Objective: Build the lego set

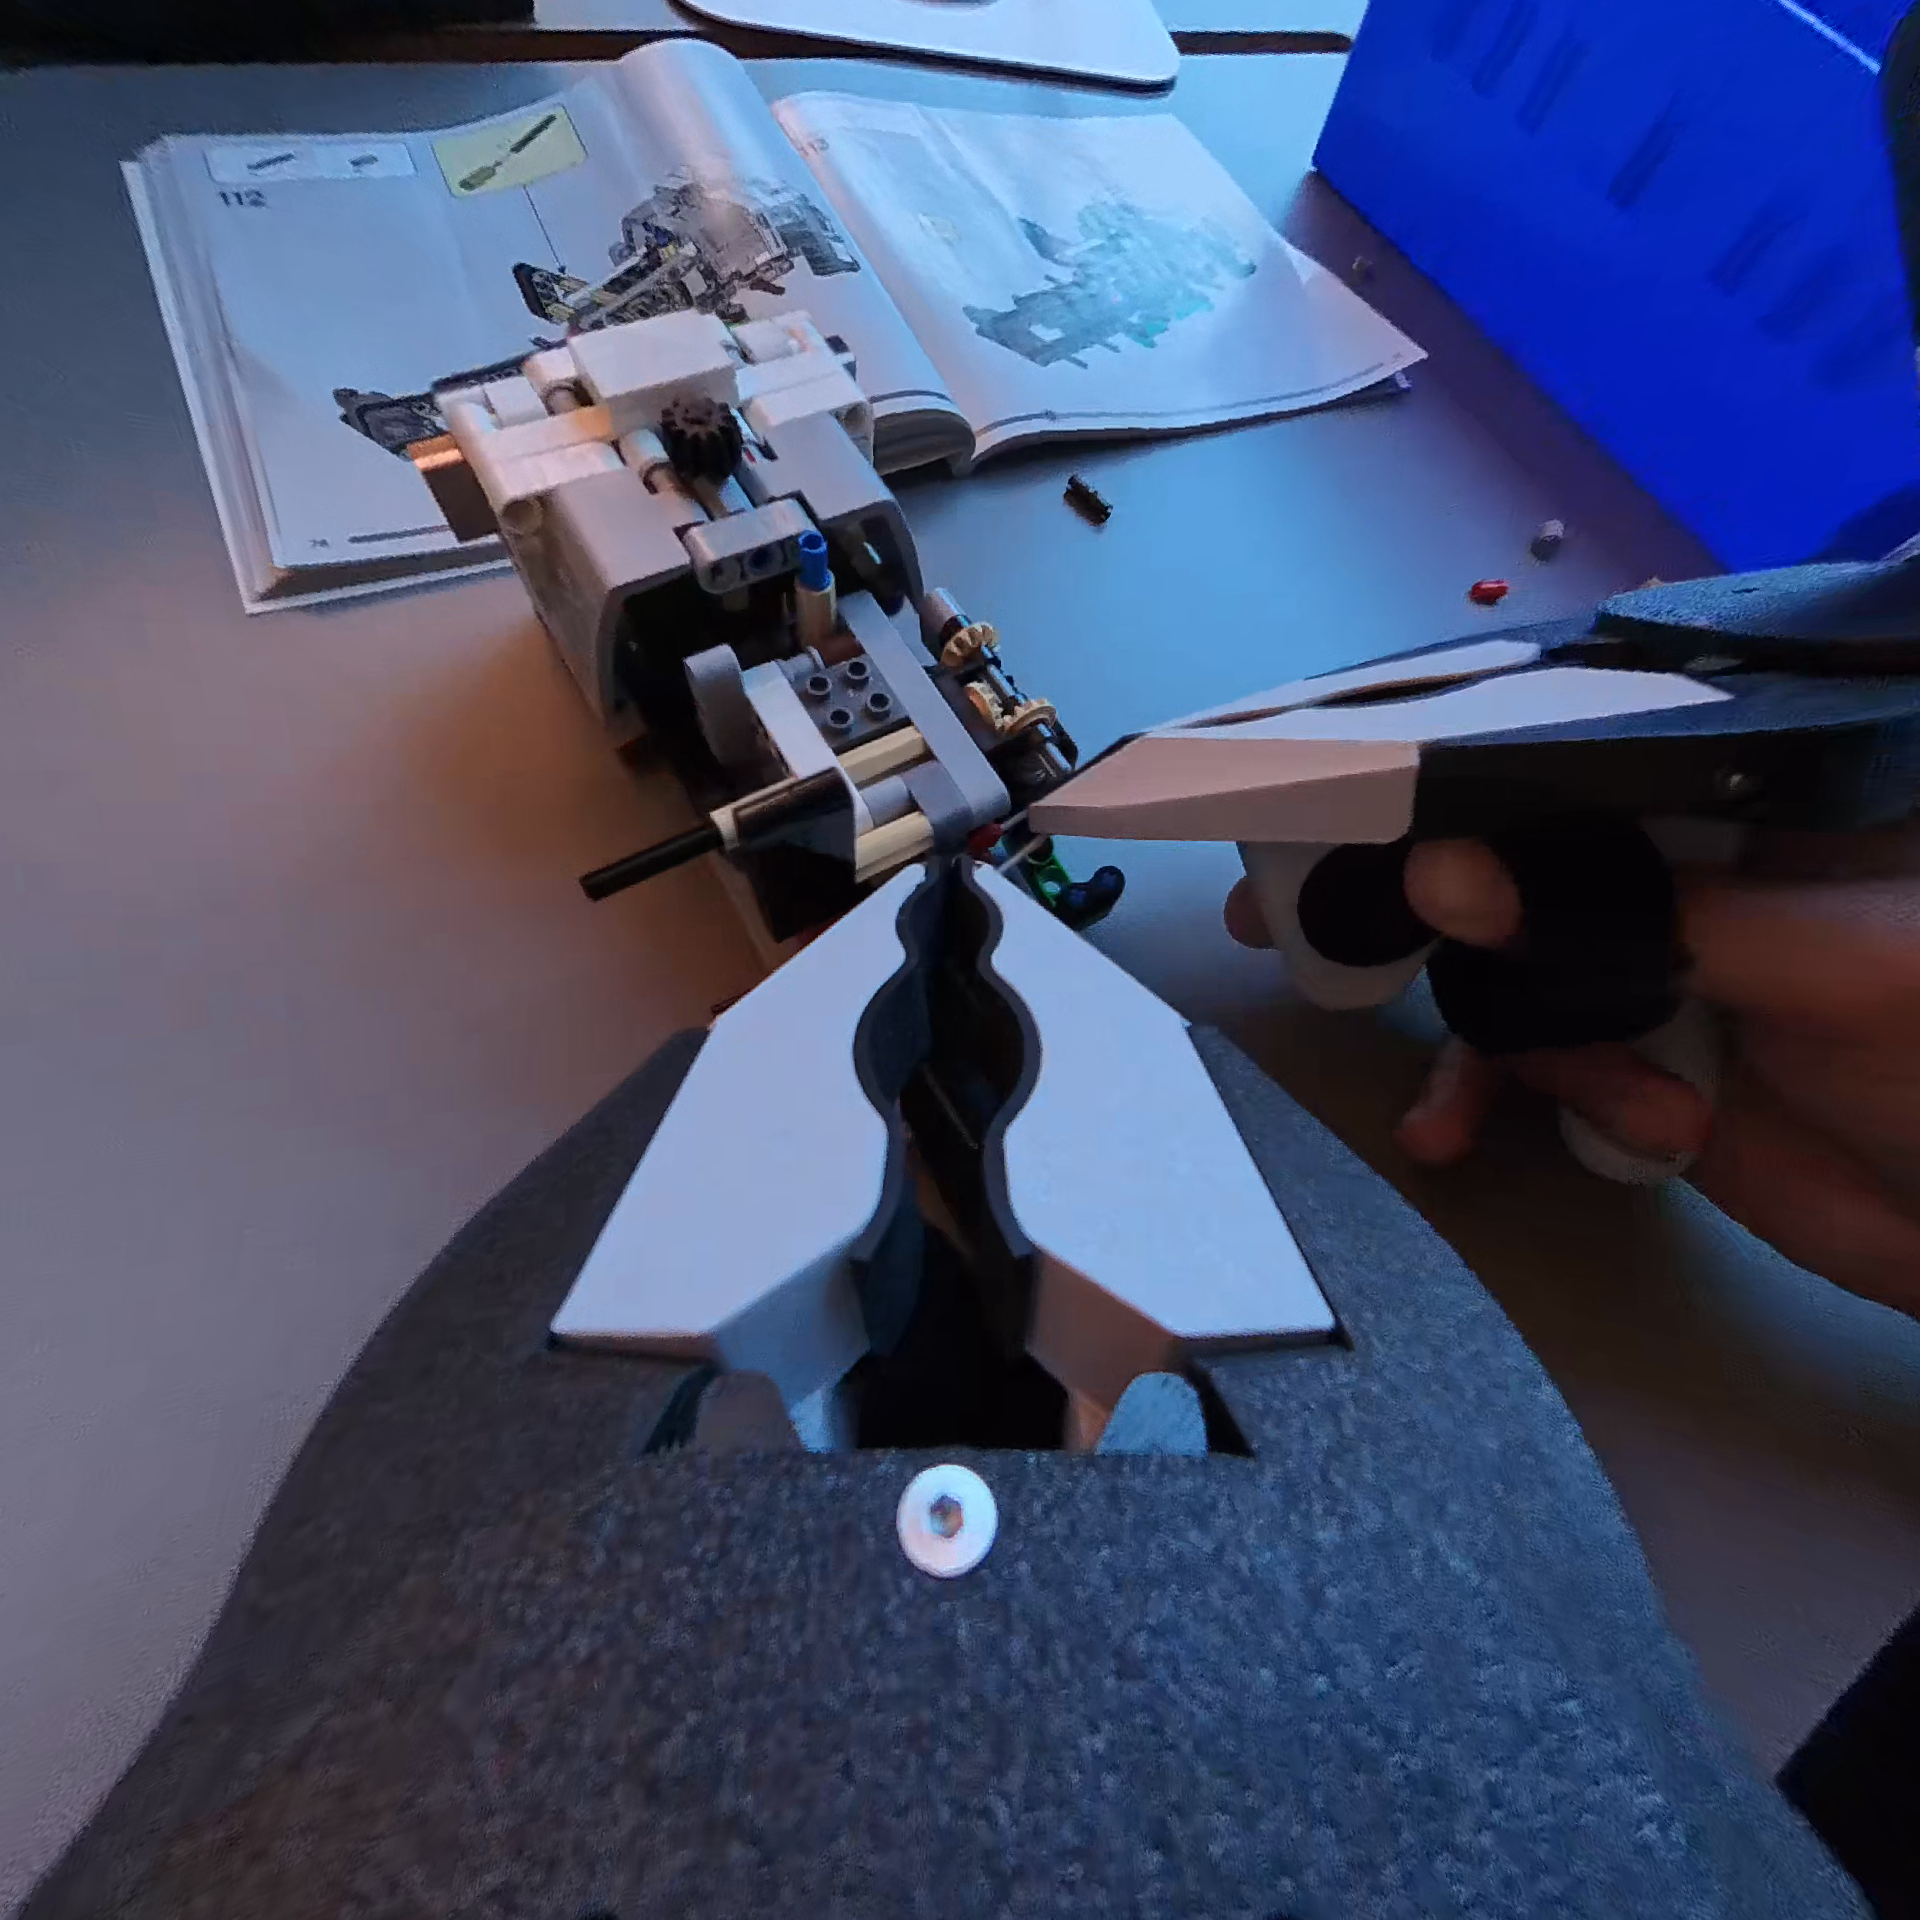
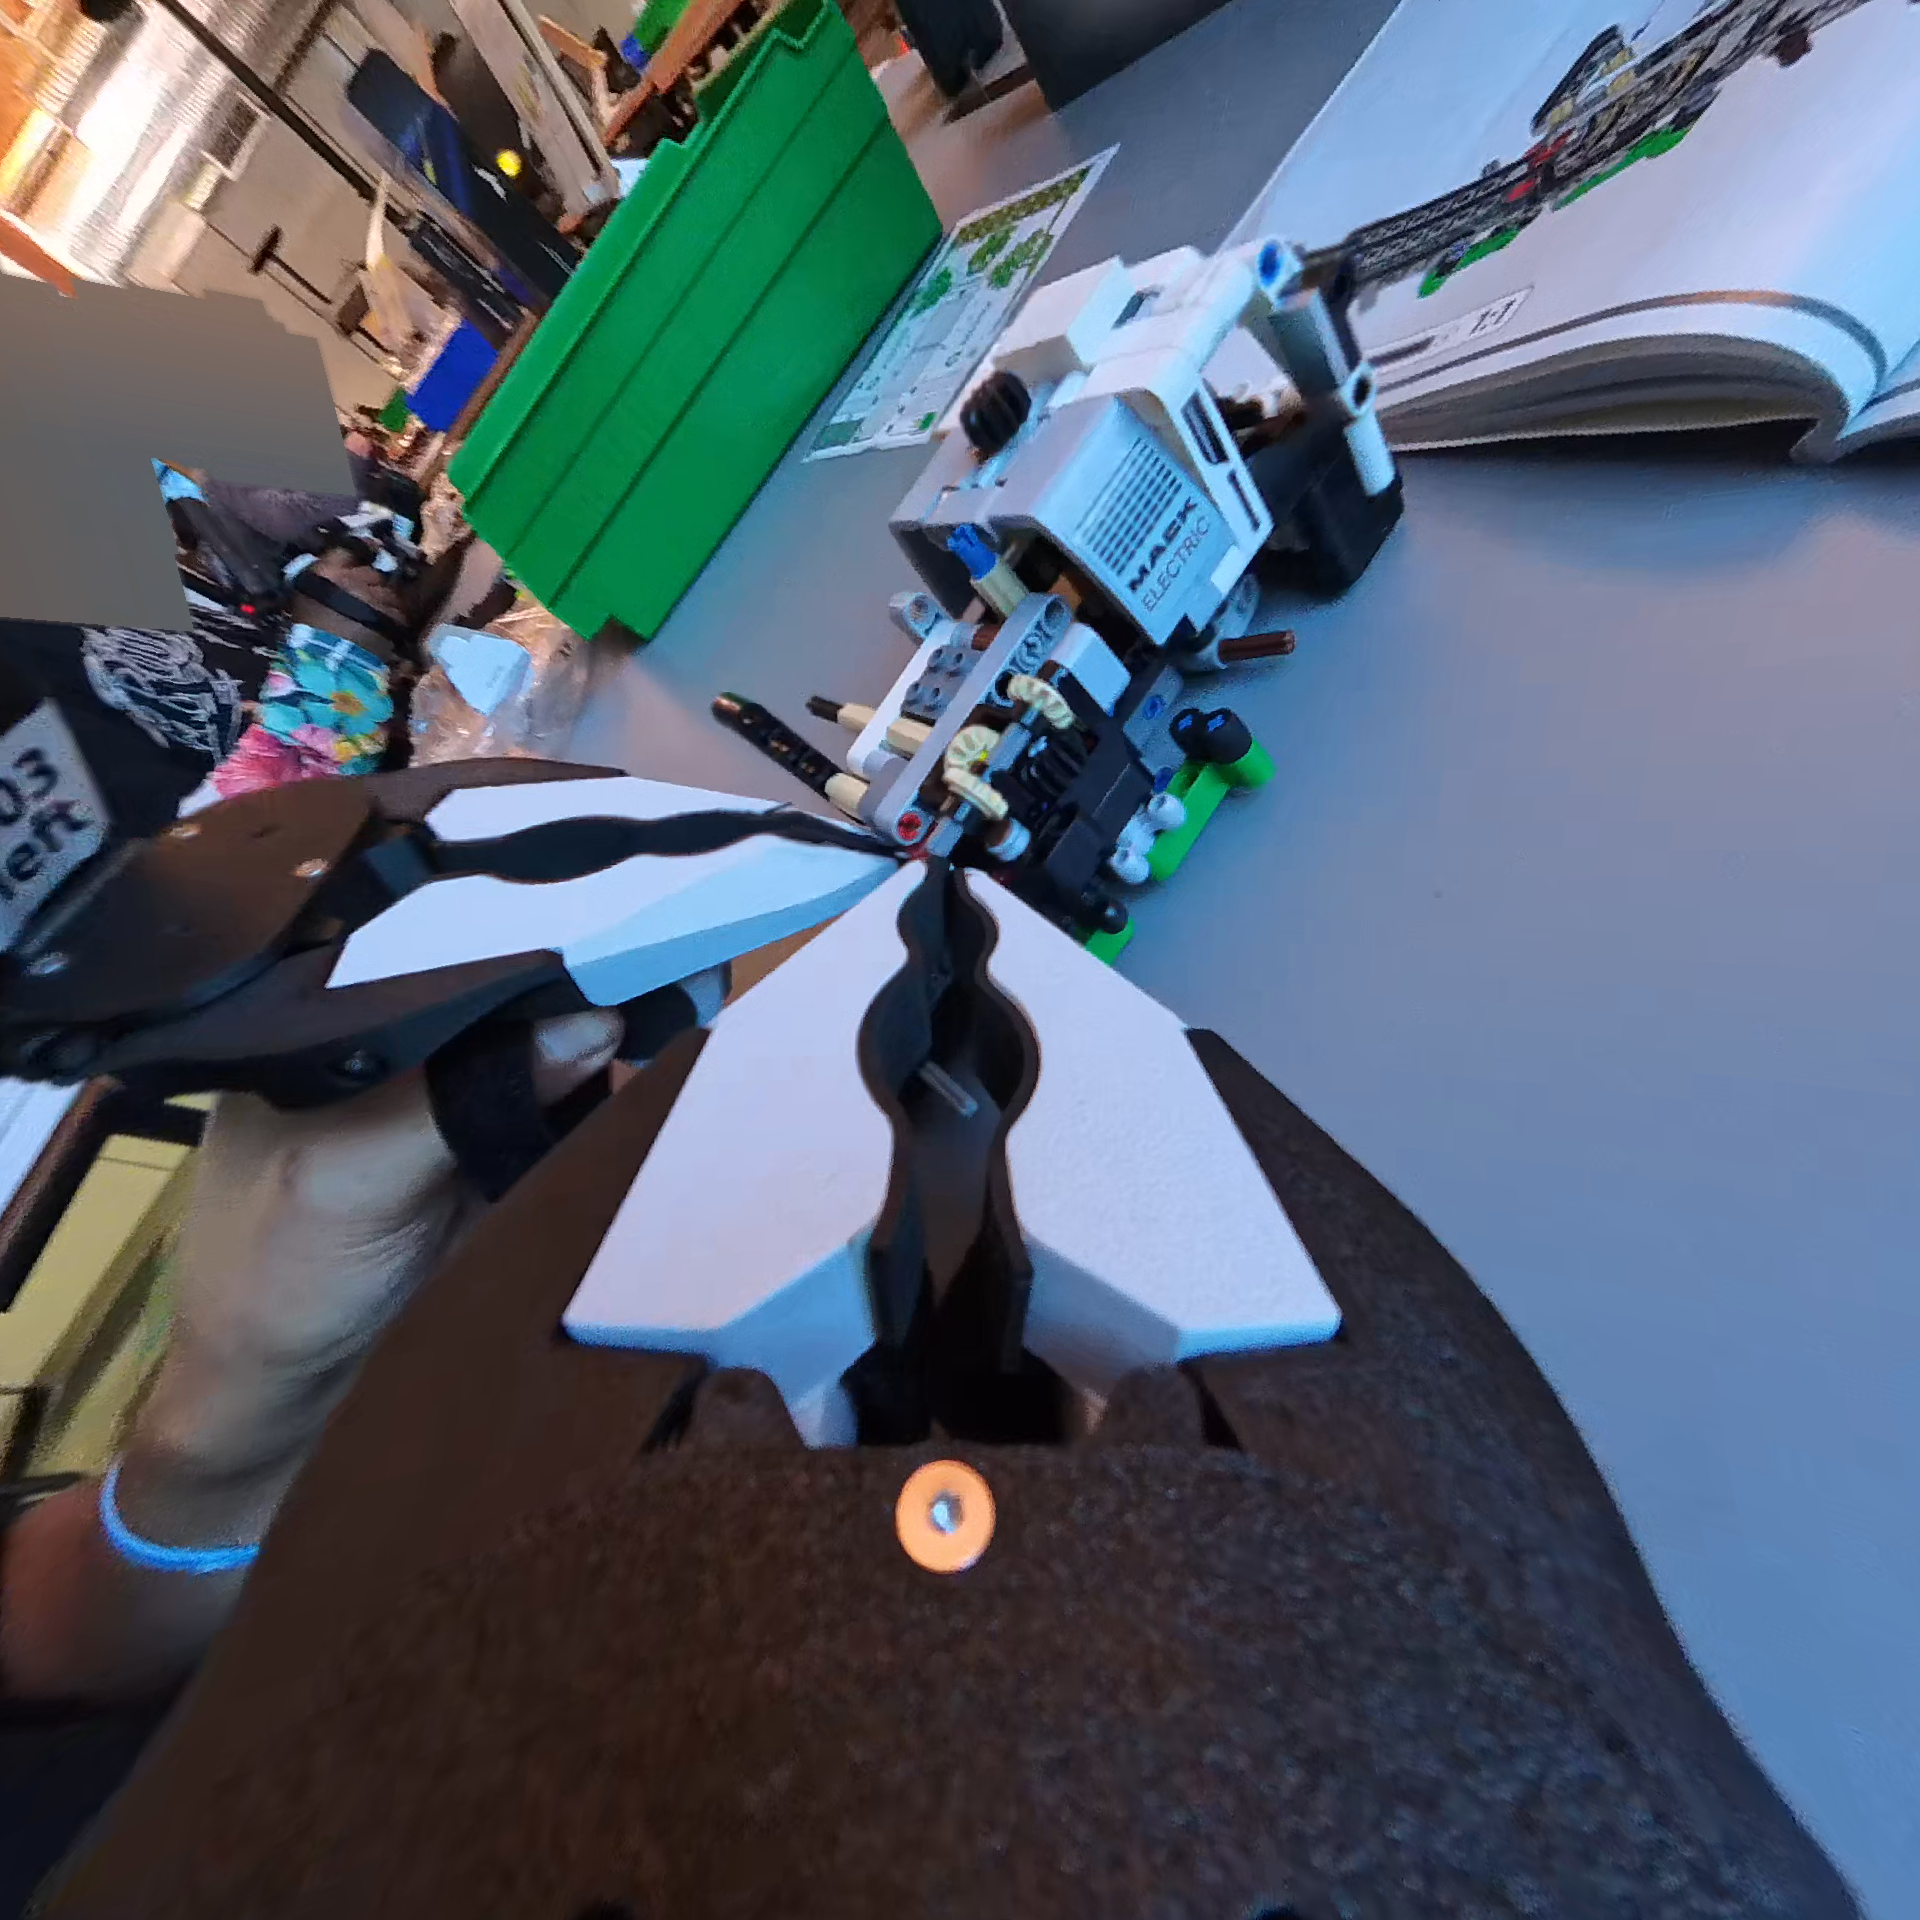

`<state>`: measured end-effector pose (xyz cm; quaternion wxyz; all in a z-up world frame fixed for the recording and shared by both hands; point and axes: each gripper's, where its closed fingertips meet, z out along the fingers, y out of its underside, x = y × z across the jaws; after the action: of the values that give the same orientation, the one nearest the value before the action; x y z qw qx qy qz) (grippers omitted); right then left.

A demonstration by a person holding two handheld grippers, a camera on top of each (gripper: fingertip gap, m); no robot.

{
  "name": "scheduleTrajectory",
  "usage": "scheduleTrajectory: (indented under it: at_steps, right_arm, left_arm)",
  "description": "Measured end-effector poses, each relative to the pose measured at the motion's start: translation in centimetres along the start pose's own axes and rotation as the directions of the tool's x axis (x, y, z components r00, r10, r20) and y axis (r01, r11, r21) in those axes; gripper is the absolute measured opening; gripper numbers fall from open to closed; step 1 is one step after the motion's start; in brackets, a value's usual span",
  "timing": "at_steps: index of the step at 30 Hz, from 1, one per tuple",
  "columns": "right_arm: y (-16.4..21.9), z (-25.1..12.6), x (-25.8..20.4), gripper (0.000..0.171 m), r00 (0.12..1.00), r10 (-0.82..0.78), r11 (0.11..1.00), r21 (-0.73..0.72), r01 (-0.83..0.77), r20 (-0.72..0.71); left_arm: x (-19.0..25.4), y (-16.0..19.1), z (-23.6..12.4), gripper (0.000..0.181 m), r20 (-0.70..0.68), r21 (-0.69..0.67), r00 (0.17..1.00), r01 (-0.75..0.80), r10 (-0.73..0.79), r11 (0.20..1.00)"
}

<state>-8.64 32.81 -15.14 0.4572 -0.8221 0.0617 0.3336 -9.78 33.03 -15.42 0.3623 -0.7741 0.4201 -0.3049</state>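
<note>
A: Nearest, what shows?
B: Left gripper (image 1: 951, 868), jaws pressed together, tips at the near end of the lego model (image 1: 727, 582).
A: And the other?
B: Right gripper (image 2: 940, 868), also pressed together, meets the same end. Model stands on the grey table (image 1: 260, 831), beside an open booklet (image 1: 416, 260).

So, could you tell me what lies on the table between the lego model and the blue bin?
In the left wrist view, between model and blue bin: a small black piece, a grey piece and a red piece.
</note>
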Motion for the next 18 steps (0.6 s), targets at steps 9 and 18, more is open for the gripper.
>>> scheduleTrajectory:
  at_steps: [9,18]
  right_arm:
    - [1.9,-0.3,-0.7,0.000,0.998,-0.065,0.994,-0.088,0.066,0.012]
    - [1.4,-1.0,-0.5,0.000,0.993,-0.118,0.992,-0.042,0.118,-0.012]
  left_arm:
    - [0.6,0.9,0.1,0.000,-0.010,-0.049,0.999,-0.039,0.038,0.998]
    - [1.1,0.7,-0.9,0.000,0.022,-0.014,0.990,-0.139,0.139,0.990]
